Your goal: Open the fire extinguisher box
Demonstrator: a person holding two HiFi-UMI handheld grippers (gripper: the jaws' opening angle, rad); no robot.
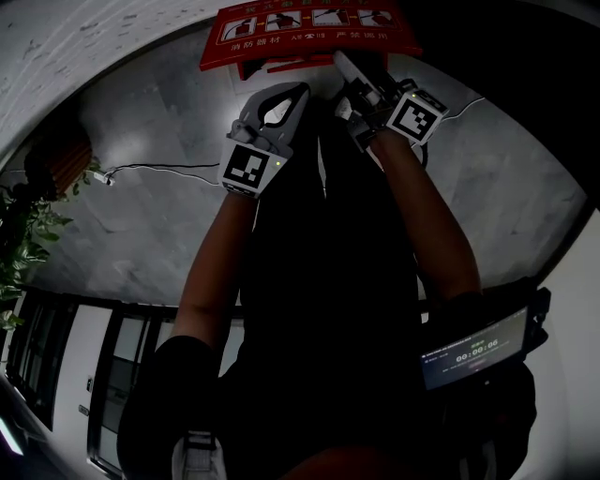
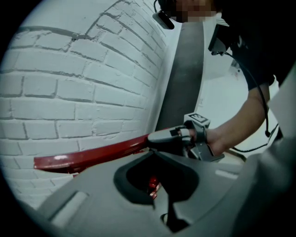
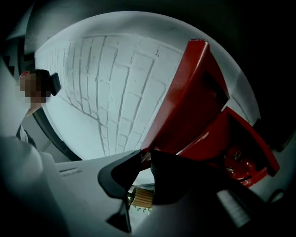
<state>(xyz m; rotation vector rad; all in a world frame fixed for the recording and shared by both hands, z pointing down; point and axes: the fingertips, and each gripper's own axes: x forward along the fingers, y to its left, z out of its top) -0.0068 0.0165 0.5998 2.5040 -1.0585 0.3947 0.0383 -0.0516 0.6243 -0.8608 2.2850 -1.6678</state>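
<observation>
The fire extinguisher box (image 1: 309,49) is red and sits low on the floor, right up against the wall. A label (image 1: 305,19) with a row of white pictograms and a line of print lies across the face turned up to the head view. Its lid (image 3: 185,92) stands raised at a steep tilt. Under it the red body of the box is open, with something red with metal parts inside, too dim to name.

The right gripper (image 3: 144,157) has its jaws pressed together on the lid's lower rim, with a thin red sliver showing between the tips. The left gripper (image 2: 154,152) is just beside it at the same rim. Its tips meet too, but I cannot tell whether any of the rim is caught between them.

The wall (image 2: 69,92) behind is white-painted brick, broken by a dark grey upright band (image 2: 182,78). The floor (image 1: 169,225) is grey marbled stone.

A thin cable (image 1: 159,169) trails across the floor to the left of the box, well apart from it. Farther left a leafy plant (image 1: 23,234) leans in, and below it run dark-framed glass panels (image 1: 56,356). A small lit screen (image 1: 473,352) showing digits hangs by the person's right side. The person's bare forearms and dark clothing cover most of the ground in front of the box.
</observation>
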